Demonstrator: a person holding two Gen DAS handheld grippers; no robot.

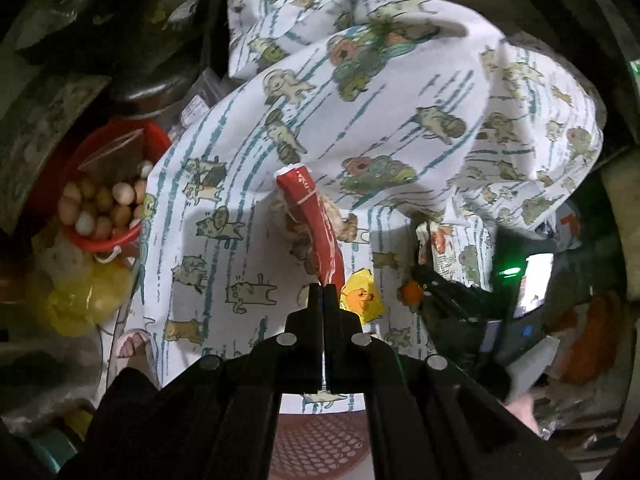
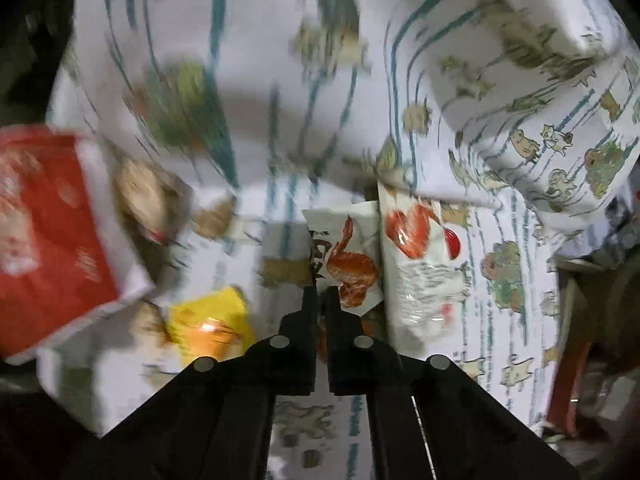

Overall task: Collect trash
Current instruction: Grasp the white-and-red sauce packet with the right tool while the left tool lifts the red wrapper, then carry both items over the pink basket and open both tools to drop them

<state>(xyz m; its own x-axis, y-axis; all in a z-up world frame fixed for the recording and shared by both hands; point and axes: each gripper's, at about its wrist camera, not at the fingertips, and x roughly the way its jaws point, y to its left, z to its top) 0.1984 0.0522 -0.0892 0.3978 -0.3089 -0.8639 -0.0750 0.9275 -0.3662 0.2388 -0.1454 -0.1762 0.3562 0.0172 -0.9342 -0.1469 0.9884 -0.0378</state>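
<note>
**Red wrapper pinched at left; chicken-wing packet lies dead ahead of right jaws**

Red foil identifies the item already secured: the left gripper (image 1: 325, 286) has its jaws pressed together on the lower end of a red wrapper (image 1: 316, 216). The wrapper's long axis runs up and away from the fingertips, over the cat-print cloth (image 1: 400, 120) that covers the work surface.

The right gripper (image 2: 323, 292) has its jaws drawn close, with only a narrow slit between them. The small white packet printed with a chicken wing (image 2: 348, 256) meets the fingertips at its lower edge and extends straight ahead and slightly to the right. The frames do not settle whether the pads grip that edge or merely rest against it. A taller white packet (image 2: 420, 264) lies alongside, touching the small one on its right; its long axis runs parallel to the jaw line.

A yellow wrapper (image 2: 208, 320) lies on the cloth to the left of the right gripper, near the fingers.

Judgement: the right hand is the nearer to both white packets and the yellow wrapper. A firm hold on the small packet should be confirmed before lifting, since the contact is at its edge only.
</note>
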